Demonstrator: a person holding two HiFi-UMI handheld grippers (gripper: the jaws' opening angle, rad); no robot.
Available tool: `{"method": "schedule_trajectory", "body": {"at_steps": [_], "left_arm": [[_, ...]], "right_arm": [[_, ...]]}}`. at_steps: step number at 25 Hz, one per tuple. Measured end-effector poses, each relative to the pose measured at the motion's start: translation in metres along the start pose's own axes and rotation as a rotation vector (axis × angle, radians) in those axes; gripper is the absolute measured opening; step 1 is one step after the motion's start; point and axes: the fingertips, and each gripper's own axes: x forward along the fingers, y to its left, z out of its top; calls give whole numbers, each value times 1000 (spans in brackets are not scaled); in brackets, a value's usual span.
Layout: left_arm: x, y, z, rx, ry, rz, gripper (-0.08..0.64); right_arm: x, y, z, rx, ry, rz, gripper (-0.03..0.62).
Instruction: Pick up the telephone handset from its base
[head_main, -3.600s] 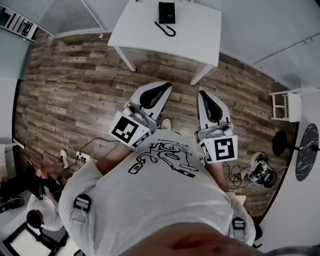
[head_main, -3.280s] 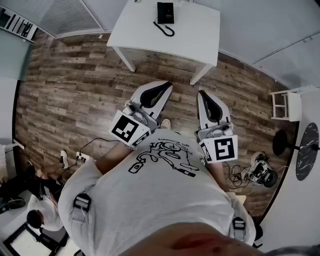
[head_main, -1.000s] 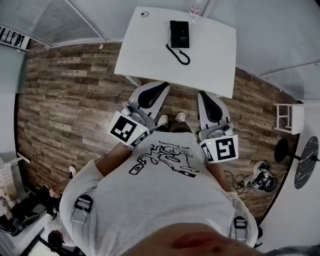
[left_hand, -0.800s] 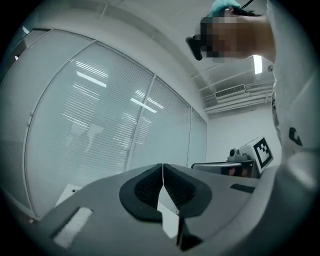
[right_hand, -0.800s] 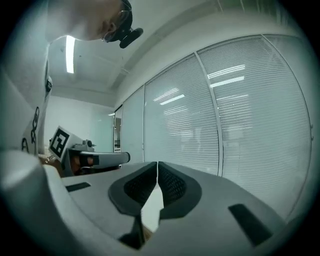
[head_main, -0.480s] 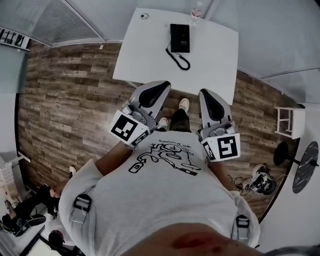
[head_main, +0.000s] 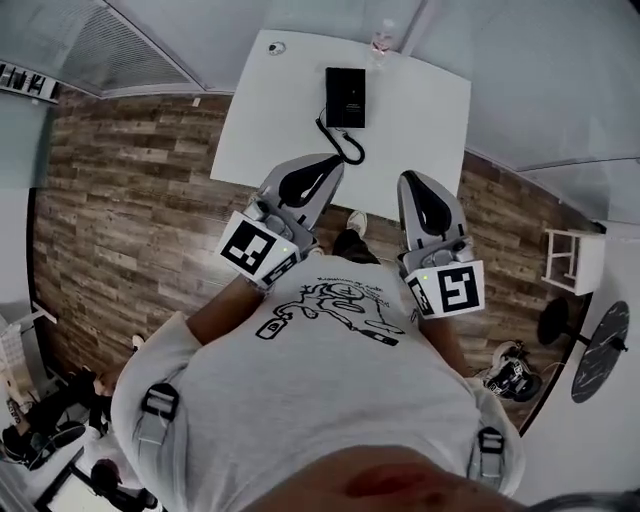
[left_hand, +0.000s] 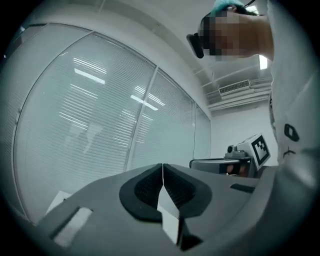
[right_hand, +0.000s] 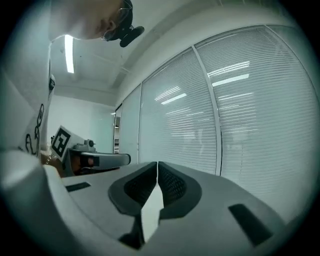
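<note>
A black telephone (head_main: 345, 96) lies on the white table (head_main: 420, 110) toward its far side, seemingly with the handset on the base. Its coiled cord (head_main: 340, 146) trails toward the near edge. My left gripper (head_main: 333, 165) hangs over the table's near edge, just short of the cord, jaws shut and empty. My right gripper (head_main: 415, 182) is level with it at the right, also shut and empty. In the left gripper view the left gripper (left_hand: 162, 169) faces window blinds; the right gripper view shows the right gripper (right_hand: 157, 167) likewise. Neither gripper view shows the phone.
A small round object (head_main: 275, 47) and a clear bottle (head_main: 382, 40) stand at the table's far edge. A white stool (head_main: 572, 260), a round black stand (head_main: 598, 338) and floor cables (head_main: 508, 375) lie to the right. People sit at lower left (head_main: 45, 425).
The table and telephone have come closer in the head view. Both grippers have moved forward together, from over the wooden floor to over the table's near edge. Jaws stayed shut.
</note>
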Motion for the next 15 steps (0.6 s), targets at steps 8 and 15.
{"method": "schedule_trajectory", "body": {"at_steps": [8,15], "left_arm": [[72,10,2,1,16,8,6],[129,19,-2,-2,22,24,6]], "right_arm": [[24,-66,2,4,-1,33,8],[38,-123,-1,15,-5,36,8]]}}
